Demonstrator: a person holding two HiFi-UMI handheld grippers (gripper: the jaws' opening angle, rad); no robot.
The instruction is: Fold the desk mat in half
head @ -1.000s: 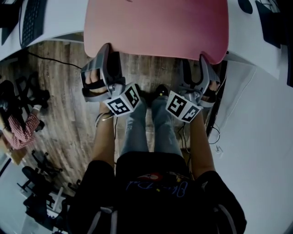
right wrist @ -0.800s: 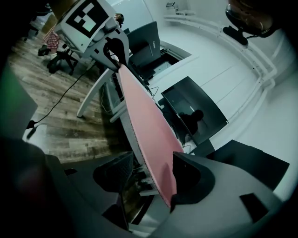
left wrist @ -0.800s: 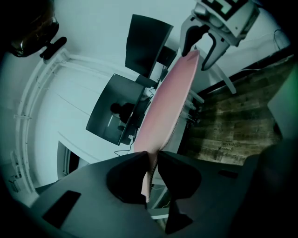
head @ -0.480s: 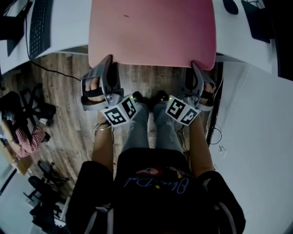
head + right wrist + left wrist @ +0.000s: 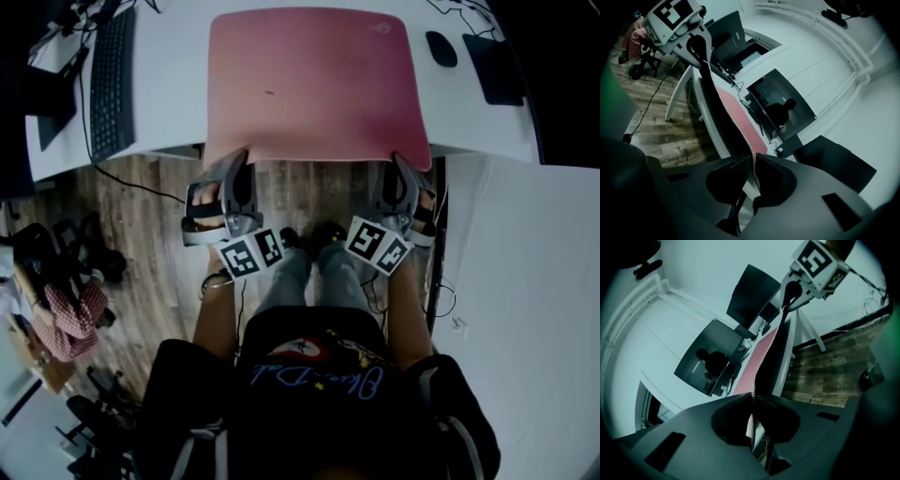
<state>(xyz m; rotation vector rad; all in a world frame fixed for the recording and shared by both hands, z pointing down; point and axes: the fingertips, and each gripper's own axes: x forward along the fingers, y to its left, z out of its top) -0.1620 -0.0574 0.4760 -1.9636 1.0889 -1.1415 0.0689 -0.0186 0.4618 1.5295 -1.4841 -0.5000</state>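
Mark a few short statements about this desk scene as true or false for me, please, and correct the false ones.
1. The mat is pink. True.
2. The keyboard lies to the right of the mat. False: the keyboard lies to its left.
3. The left gripper is shut on the mat's near left corner. True.
4. The right gripper is empty. False: its jaws are closing, and the edge of the mat's near right corner is between them.
5. The mat is already folded in half. False: it lies flat and unfolded on the desk.
6. A mouse sits on the desk to the right of the mat. True.
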